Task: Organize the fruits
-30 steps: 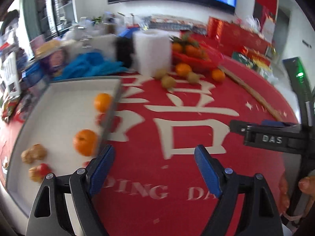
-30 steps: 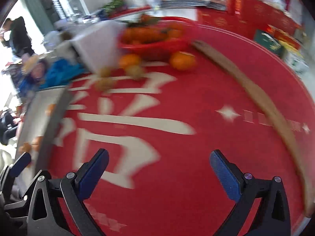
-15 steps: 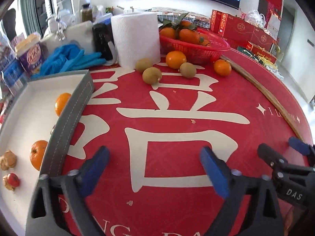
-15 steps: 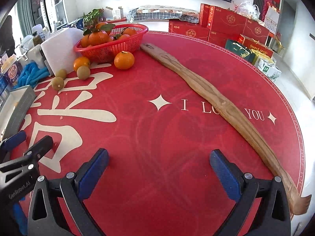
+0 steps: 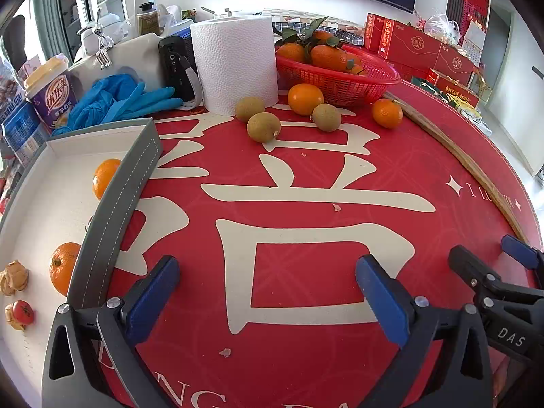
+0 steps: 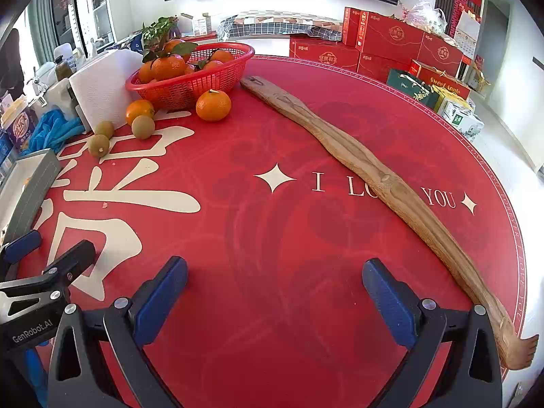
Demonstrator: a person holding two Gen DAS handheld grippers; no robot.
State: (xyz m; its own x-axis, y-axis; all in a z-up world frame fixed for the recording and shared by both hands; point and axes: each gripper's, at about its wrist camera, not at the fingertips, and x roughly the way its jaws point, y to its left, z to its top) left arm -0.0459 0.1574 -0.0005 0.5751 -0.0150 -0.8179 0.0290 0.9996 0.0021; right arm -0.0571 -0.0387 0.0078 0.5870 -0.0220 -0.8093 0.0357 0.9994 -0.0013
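Fingers of left gripper [image 5: 267, 301] and right gripper [image 6: 274, 301] spread wide, empty. Loose round brown kiwis [image 5: 263, 126] and oranges [image 5: 305, 99] sit far off by red plastic basket [image 5: 340, 80]; careless reach nudges them rolling across red table [image 5: 306, 265].

In the left wrist view the tray [image 5: 112, 217] fills the left side, with two oranges [image 5: 103, 176] inside by its right wall and small bits lower left. Upper middle there's the paper roll [image 5: 234, 61], basket [image 5: 340, 74] just right of it with fruit in it. In front of those sit three kiwis [image 5: 263, 126] and two loose oranges [image 5: 305, 98]. Gloves [image 5: 119, 98] and a cup [image 5: 51, 95] sit upper left, behind the tray. In the right wrist view a long wooden stick [image 6: 374, 176] runs from the basket down to lower right.
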